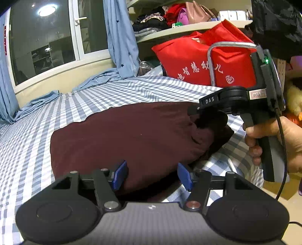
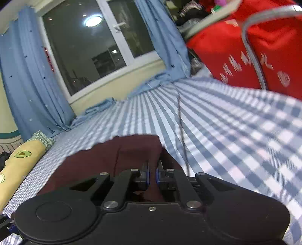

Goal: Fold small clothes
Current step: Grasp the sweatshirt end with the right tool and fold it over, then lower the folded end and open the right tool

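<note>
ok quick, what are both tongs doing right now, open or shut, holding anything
left tongs: open over the maroon garment, not gripping it
right tongs: shut on a fold of the maroon garment

I am working on a bed with a blue-and-white checked sheet (image 1: 47,132). Beyond its far edge, a dark window (image 1: 43,41) is reflecting a ceiling lamp (image 1: 46,10); blue curtains (image 1: 120,37) are hanging beside it, shelves (image 1: 169,31) standing at the right corner.

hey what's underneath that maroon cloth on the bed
The maroon cloth lies on the checked sheet, which shows all around it. Its right edge is lifted, pinched in the right claw, with more maroon folds beneath. Whatever lies under its middle is covered.
</note>
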The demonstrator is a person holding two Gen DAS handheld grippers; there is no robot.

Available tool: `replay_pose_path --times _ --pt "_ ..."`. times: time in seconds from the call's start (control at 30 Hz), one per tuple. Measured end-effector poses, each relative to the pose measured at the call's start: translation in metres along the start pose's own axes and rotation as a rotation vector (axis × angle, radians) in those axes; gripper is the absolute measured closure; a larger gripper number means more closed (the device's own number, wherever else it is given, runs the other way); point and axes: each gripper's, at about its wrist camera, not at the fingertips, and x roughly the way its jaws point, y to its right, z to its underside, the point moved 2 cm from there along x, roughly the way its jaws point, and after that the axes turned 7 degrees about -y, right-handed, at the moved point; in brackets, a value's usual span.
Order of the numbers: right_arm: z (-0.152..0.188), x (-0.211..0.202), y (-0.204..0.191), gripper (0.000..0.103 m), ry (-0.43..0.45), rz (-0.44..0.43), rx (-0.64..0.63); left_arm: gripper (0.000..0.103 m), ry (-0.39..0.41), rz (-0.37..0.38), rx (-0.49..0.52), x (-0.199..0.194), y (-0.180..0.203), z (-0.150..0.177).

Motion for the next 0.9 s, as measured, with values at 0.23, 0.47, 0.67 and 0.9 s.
replay_pose_path --times 0.23,0.47,0.67,0.9 --pt "0.011 0.007 0.003 0.097 -0.028 0.011 -0.012 0.036 0.022 0.001 -0.021 -0.019 0.006 -0.003" --pt "0.012 0.006 0.001 0.094 -0.037 0.013 -0.021 0.019 0.043 -0.044 -0.08 -0.039 0.003 -0.021" --pt "0.011 0.006 0.001 0.093 -0.043 0.013 -0.028 0.006 0.071 -0.118 -0.161 -0.056 -0.008 -0.034" --pt "0.011 0.007 -0.001 0.092 -0.04 0.024 -0.053 0.004 0.042 -0.151 -0.351 -0.056 -0.058 -0.031"
